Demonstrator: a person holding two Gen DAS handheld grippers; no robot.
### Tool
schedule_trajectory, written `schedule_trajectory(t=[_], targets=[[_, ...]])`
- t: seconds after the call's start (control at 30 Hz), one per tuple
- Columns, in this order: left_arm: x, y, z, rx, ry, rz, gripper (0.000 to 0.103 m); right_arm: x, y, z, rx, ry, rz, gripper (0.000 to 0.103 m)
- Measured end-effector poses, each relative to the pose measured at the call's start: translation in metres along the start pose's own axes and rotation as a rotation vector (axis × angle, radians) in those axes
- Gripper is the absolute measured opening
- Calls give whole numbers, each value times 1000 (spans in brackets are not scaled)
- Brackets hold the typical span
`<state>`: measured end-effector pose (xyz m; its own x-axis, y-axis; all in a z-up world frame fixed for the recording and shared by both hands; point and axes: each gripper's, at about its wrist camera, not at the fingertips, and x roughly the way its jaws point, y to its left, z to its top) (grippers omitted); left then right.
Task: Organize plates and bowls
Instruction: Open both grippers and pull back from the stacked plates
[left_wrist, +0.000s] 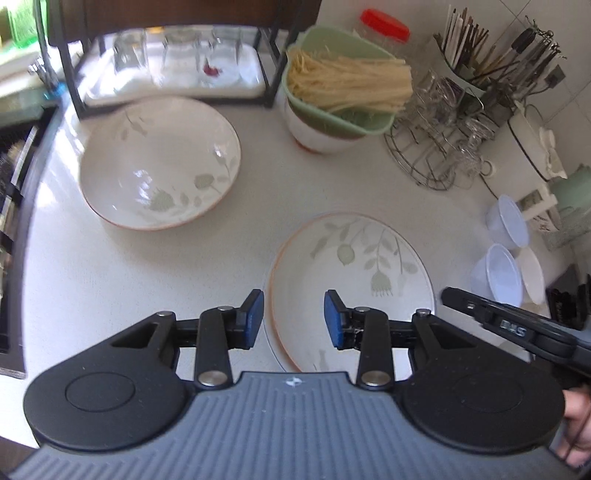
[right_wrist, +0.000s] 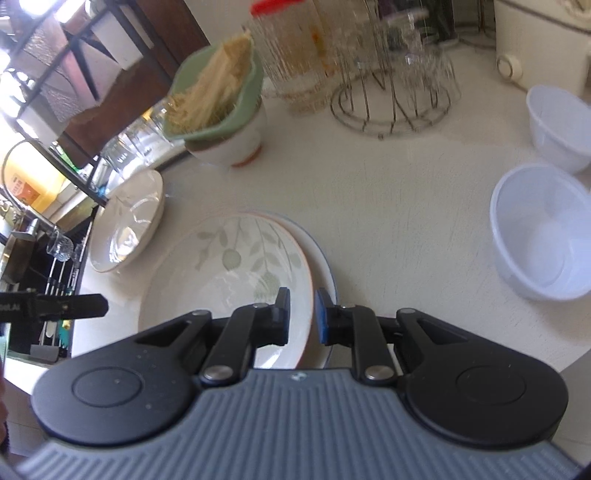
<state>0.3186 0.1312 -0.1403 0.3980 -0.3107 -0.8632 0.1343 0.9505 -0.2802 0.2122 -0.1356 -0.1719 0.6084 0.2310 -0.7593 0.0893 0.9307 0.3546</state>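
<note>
Here the floral plate (right_wrist: 236, 266) lay on top of a plain blue-rimmed plate (right_wrist: 325, 266) on the white counter (right_wrist: 406, 206), the two slightly offset. The right gripper (right_wrist: 301, 314) had its jaws narrow, clamped on the floral plate's near right rim, one pad inside and one outside. The left gripper (left_wrist: 294, 319) hung above the near left edge of the same plate, jaws partly apart and holding nothing.

Beyond the floral plate and to its left sat the large floral bowl (left_wrist: 159, 166), apart from it. Beyond the plate, further back, a white bowl (left_wrist: 317, 136) carried a green strainer (left_wrist: 343, 85) of dry noodles. To the plate's right stood two translucent plastic bowls (right_wrist: 543, 229), close together, with a wire glass rack (left_wrist: 439, 140) behind them.

Judgement: the step in hand looked like lifting the floral plate off the stack, or shifting it, by its rim. The next move would call for a firm pinch and a level lift, since a one-edge grip lets the plate tip; the free left gripper could steady the opposite rim.
</note>
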Motion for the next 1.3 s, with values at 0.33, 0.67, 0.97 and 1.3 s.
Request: schedule_trajectory(t=[0.33, 0.67, 0.97, 1.3], targets=[[-38, -40, 6, 34, -109, 14, 52, -56, 13, 16, -70, -124, 22, 18], [-66, -77, -15, 74, -198, 50, 59, -102, 14, 15, -147, -233, 33, 19], [-75, -99, -38, 87, -244, 58, 59, -123, 7, 1, -203, -263, 40, 19], [-94, -110, -62, 94, -267, 60, 70, -151, -2, -18, -222, -299, 35, 18]])
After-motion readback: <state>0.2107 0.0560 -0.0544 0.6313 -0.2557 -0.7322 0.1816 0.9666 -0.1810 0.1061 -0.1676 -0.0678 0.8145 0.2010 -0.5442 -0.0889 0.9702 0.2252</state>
